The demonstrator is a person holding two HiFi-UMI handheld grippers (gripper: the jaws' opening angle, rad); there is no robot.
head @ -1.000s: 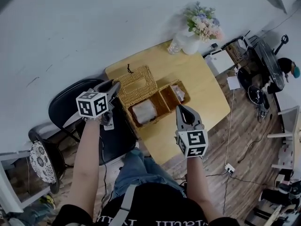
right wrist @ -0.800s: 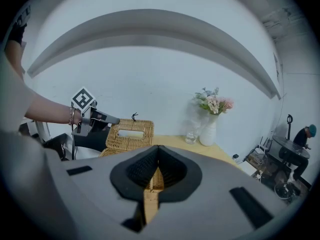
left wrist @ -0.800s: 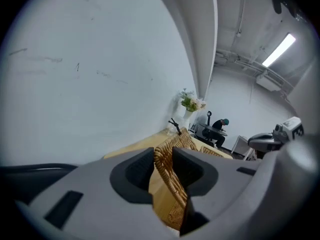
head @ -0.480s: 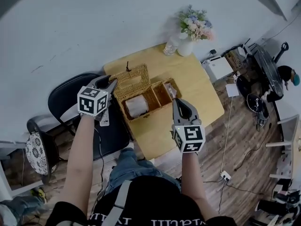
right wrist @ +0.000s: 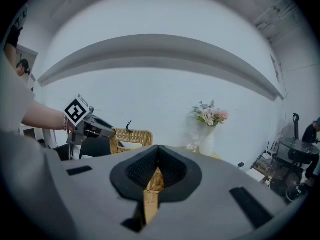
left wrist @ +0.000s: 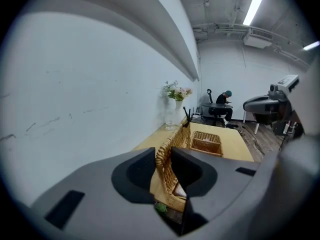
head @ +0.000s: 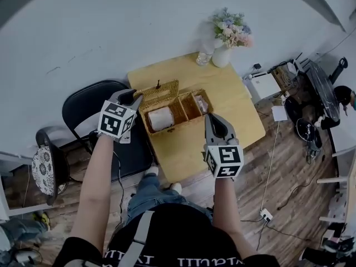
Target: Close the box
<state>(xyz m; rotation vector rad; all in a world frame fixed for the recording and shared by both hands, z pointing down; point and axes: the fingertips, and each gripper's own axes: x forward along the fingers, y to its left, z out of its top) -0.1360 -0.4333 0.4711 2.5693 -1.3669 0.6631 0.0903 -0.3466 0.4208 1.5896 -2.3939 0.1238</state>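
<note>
A wicker box [head: 184, 119] stands open on the wooden table [head: 233, 121], with a white roll [head: 161, 117] in its left compartment. Its hinged lid [head: 158, 92] stands tilted up behind it. My left gripper [head: 135, 96] is at the lid's left edge; in the left gripper view the lid [left wrist: 170, 146] fills the gap between the closing jaws of the left gripper [left wrist: 163, 156]. My right gripper [head: 210, 117] is shut at the box's front right corner. In the right gripper view its tips meet, with wicker [right wrist: 154, 184] showing below them.
A white vase of flowers [head: 228, 35] and a glass stand at the table's far edge. A black chair [head: 83, 110] is left of the table, by the wall. Cables and gear lie on the wood floor [head: 289, 160] to the right. A person [left wrist: 223, 104] sits far off.
The lid, lying back flat a second ago, now stands raised with my left gripper on its edge. My right gripper stays at the box's front right.
</note>
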